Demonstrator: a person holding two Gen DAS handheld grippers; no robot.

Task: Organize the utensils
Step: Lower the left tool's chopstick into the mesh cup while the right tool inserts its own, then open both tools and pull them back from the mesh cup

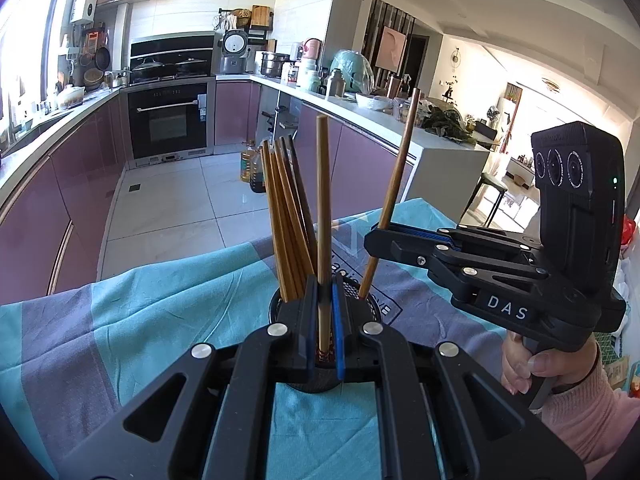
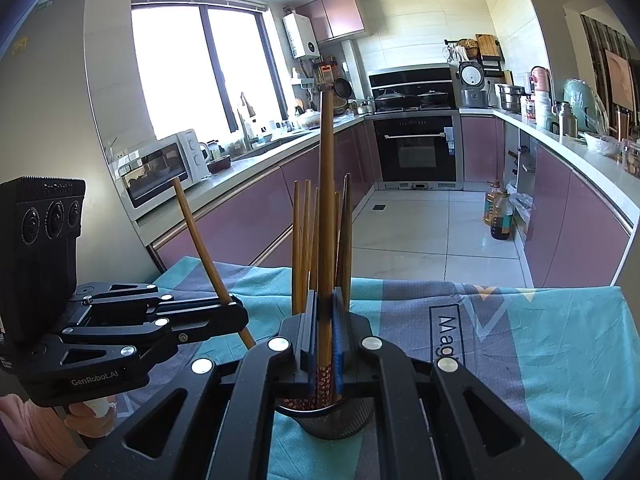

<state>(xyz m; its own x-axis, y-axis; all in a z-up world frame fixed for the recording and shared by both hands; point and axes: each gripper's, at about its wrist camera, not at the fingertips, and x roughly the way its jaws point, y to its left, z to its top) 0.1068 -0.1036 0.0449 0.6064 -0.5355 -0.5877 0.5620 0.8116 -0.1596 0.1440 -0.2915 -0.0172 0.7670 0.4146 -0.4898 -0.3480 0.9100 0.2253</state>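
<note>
Standing on a teal and grey tablecloth, a dark mesh utensil cup holds a bundle of brown chopsticks that lean toward the left of the cup in the left wrist view. Just right of that bundle, the left gripper has its jaws drawn in tight on a single light-brown chopstick, which stands nearly upright, its patterned lower end down between the blue pads above the cup's mouth. Further right in the same view, the right gripper comes in sideways from a hand in a pink sleeve, its jaws closed on a darker chopstick that tilts to the right, its lower tip reaching down to the far rim of the cup. In the right wrist view, the left gripper appears at the left edge, clamping its chopstick at a slant, top leaning left. At the centre of that view the right gripper grips its chopstick, which rises tall and almost vertical in front of the bundled chopsticks, its decorated end inside the cup. Behind the table, a white microwave sits on the left counter, a black oven fills the far wall, and oil bottles stand on the tiled floor to the right.
</note>
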